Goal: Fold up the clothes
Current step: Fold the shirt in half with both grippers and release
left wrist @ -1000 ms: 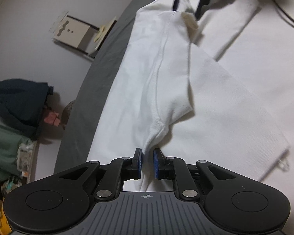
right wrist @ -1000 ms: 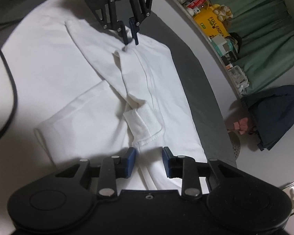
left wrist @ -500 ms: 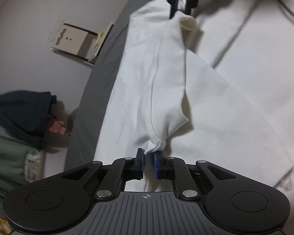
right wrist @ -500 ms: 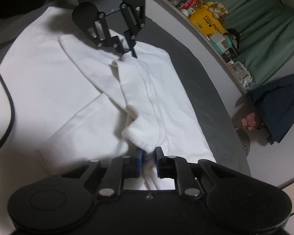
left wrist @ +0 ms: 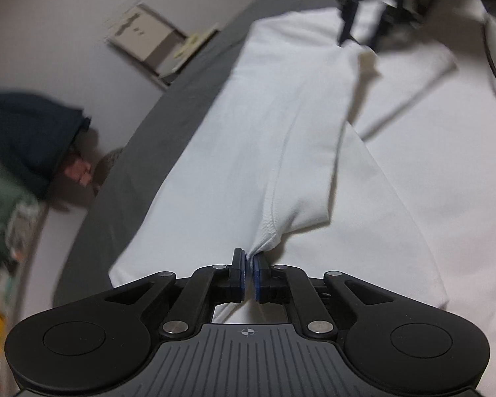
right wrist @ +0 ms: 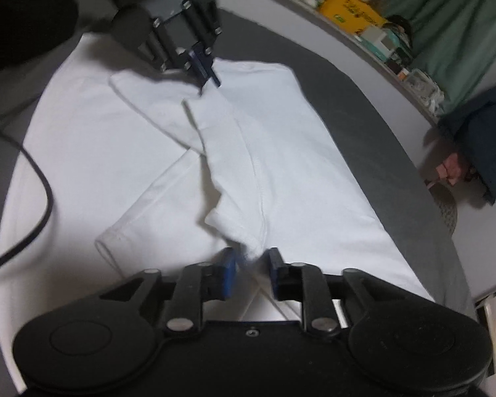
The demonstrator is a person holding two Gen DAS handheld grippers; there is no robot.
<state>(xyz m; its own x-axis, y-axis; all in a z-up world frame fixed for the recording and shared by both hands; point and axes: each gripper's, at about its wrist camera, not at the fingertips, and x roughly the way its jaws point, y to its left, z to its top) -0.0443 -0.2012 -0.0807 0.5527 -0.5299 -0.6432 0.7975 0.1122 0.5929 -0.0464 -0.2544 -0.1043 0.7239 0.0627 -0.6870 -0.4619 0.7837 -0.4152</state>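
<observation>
Half a second ago the right gripper (right wrist: 249,266) was pinched on the shirt's edge; now its blue pads stand apart, with a bunched corner of cloth sitting loose between them, touching neither clearly, though motion blur makes that contact hard to judge. The left gripper (left wrist: 249,273) has gone the other way over the last second: from slightly parted to pressed together on a gathered point of the shirt (left wrist: 281,139), which rises off the surface into its tips.

The shirt is white and lies on a white sheet (left wrist: 446,139) that covers most of a grey table (left wrist: 142,172). A long fold of it is lifted in a ridge running between the two grippers, with a seam visible along the ridge. In the right wrist view the shirt (right wrist: 281,165) shows a sleeve (right wrist: 155,205) spread flat toward the left, its hem open, and a second folded strip (right wrist: 148,106) lying across the upper part near the left gripper (right wrist: 203,74), whose tips meet the cloth at the far end. In the left wrist view the right gripper (left wrist: 363,29) appears at the top, blurred, its tips at the far end of the ridge.

A black cable (right wrist: 39,198) curves over the sheet at the left. Beyond the table's rim are a dark blue garment (right wrist: 479,139), a green curtain (right wrist: 453,16) and a shelf of clutter with a yellow box (right wrist: 350,13). A cardboard box (left wrist: 148,43) sits on the floor.
</observation>
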